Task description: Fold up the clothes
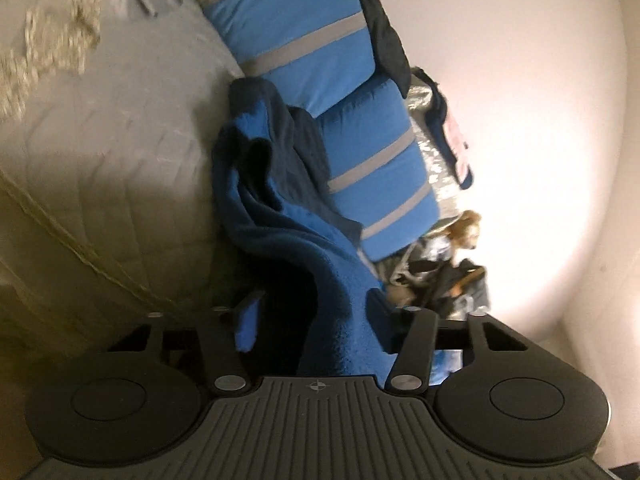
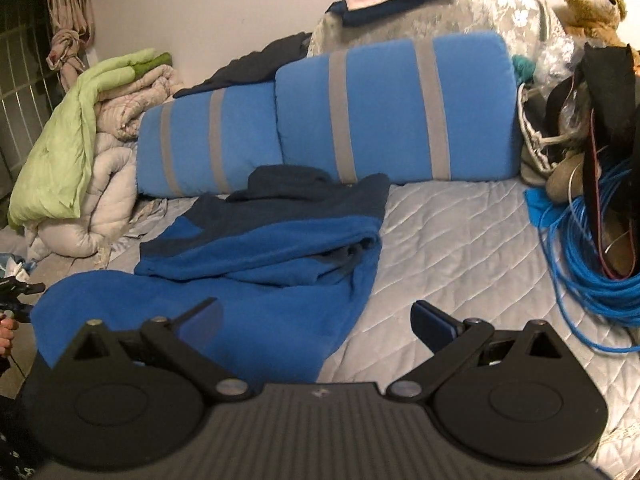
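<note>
The right gripper (image 2: 316, 320) has its fingers spread wide and released, poised over the near hem of the two-tone blue fleece garment (image 2: 276, 248) without pinching it. The left gripper (image 1: 316, 308) is rolled on its side, with a thick fold of the same fleece running between its fingers; whether the pads actually press on the cloth I cannot tell, since the fabric hides them.

The garment lies crumpled on the pale quilted bedspread (image 2: 448, 240), its navy upper part bunched against the long blue bolster pillow with grey stripes (image 2: 384, 112), its brighter blue body spilling toward the bed's near edge.

It looks soft, plush and light, with enough loft that a pinch will likely take several layers at once. Fleece clings to itself, so it should drag rather than slide across the quilting. I would take it by a hem corner or a seam, one for each gripper, and lift it clear to let it hang flat. A coil of bright blue cord (image 2: 580, 256) lies near enough to snag.
</note>
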`<state>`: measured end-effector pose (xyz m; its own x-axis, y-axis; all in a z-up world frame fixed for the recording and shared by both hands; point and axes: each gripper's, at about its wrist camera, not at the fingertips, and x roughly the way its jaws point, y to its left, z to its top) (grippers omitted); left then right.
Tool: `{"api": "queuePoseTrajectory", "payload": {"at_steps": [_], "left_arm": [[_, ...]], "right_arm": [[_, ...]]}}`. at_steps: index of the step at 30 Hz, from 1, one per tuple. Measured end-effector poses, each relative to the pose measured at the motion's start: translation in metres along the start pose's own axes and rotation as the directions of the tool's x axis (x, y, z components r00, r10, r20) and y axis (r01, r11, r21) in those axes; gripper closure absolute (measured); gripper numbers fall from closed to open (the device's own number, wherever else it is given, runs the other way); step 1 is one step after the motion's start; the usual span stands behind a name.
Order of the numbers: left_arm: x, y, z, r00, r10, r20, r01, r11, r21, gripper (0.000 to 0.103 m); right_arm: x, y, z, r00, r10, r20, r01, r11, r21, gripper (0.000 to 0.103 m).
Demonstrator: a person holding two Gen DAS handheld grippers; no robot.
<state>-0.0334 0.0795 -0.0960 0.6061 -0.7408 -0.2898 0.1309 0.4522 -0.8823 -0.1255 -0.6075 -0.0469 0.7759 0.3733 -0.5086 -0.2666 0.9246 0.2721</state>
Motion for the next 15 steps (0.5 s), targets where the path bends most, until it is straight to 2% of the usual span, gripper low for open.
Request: {"api": "queuePoseTrajectory", "payload": {"at_steps": [1,2,5,15], "left_arm": [[0.001,0.001,0.000,1.000,-0.022,-0.008,0.022,1.000,-0.013,0.065],[0.003,0.001,-0.001,0.999,-0.043,-0.016,0.042,0.999,-0.025,0.074],[0.006,-0.001,-0.002,0.998,-0.060,-0.020,0.059,0.998,-0.032,0.085],[0.002,-0.016,-0.006,0.999,0.021,0.035,-0.022,1.000,0.010,0.086]], "right_arm": [[0.001,0.000,-0.001,1.000,0.001,-0.004,-0.001,1.000,0.003,0.000],[0.003,0.001,-0.002,1.000,0.003,-0.007,-0.002,1.000,0.006,0.000],[0.005,0.000,-0.006,1.000,0.007,-0.015,-0.007,1.000,0.020,0.000],[0.011,-0.014,-0.030,0.999,0.038,-0.039,-0.033,0.993,0.116,0.000]]}}
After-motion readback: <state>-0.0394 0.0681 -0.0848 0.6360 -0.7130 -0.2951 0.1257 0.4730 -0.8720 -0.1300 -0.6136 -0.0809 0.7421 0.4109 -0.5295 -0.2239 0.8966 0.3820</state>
